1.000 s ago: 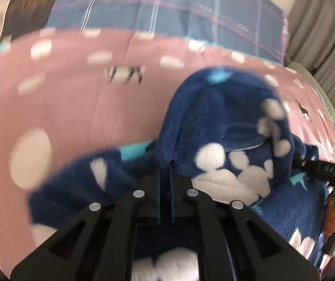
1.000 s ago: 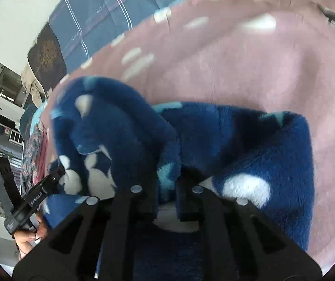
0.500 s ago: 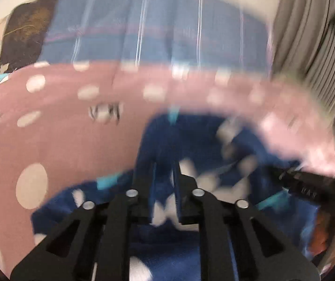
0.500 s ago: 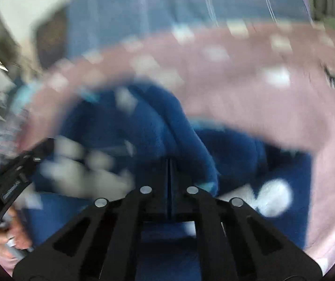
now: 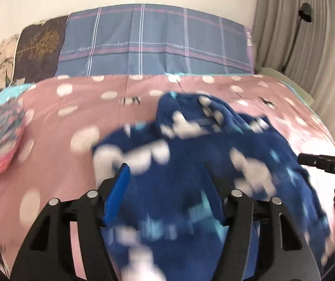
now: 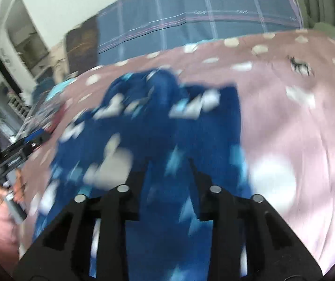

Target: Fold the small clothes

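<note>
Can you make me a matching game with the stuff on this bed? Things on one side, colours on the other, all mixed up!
Things:
1. fleece garment
2. bedspread
3. pillow
4. curtain

Colours:
A. grey
B. pink with white dots
C. dark blue with white and turquoise shapes
D. blue-grey with crossing stripes

Pairs: 1-C, 2-B, 3-D, 4-A

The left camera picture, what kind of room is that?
Most likely a bedroom. The blue fleece garment lies on a bed with a pink dotted cover, a blue checked pillow rests against the wall, and a grey curtain hangs on the right.
</note>
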`<state>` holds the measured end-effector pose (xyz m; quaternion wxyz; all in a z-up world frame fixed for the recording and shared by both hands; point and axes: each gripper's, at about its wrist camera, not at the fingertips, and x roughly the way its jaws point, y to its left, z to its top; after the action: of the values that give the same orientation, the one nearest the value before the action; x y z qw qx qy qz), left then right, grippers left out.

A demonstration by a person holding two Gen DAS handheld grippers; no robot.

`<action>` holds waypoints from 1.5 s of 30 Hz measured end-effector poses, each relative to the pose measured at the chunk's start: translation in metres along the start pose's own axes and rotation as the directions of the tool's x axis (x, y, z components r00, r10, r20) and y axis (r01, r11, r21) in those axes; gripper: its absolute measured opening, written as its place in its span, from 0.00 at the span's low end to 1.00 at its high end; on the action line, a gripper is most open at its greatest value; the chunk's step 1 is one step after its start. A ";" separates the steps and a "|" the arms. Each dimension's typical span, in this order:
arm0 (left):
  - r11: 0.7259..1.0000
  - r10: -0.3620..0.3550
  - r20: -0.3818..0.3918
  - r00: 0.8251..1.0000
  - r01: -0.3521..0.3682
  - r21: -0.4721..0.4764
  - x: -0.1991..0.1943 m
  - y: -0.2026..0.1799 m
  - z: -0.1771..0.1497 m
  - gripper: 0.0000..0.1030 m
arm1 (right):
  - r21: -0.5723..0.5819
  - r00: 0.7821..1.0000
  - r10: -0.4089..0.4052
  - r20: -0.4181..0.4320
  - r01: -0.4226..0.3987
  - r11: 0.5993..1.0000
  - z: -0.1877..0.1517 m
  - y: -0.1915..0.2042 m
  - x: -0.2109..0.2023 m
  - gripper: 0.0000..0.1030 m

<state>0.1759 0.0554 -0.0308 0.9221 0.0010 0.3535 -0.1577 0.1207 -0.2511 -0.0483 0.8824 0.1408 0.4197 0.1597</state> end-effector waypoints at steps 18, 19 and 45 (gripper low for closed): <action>0.993 0.029 -0.012 0.999 -0.028 0.115 -0.138 -0.067 -0.192 0.72 | 0.033 0.891 0.382 -0.246 -0.386 0.922 -0.236 0.114 -0.056 0.26; 0.995 0.035 -0.010 0.999 -0.034 0.099 -0.142 -0.064 -0.195 0.75 | 0.035 0.884 0.391 -0.257 -0.396 0.917 -0.239 0.118 -0.051 0.28; 0.987 -0.024 -0.148 0.989 0.000 -0.163 -0.164 0.003 -0.281 0.59 | 0.103 0.993 0.114 0.012 -0.115 0.988 -0.244 0.037 -0.160 0.45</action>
<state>-0.1210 0.1377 -0.1353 0.8890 -0.0645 0.4332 -0.1333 -0.1726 -0.2532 -0.0711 0.8645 0.2106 0.4158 0.1879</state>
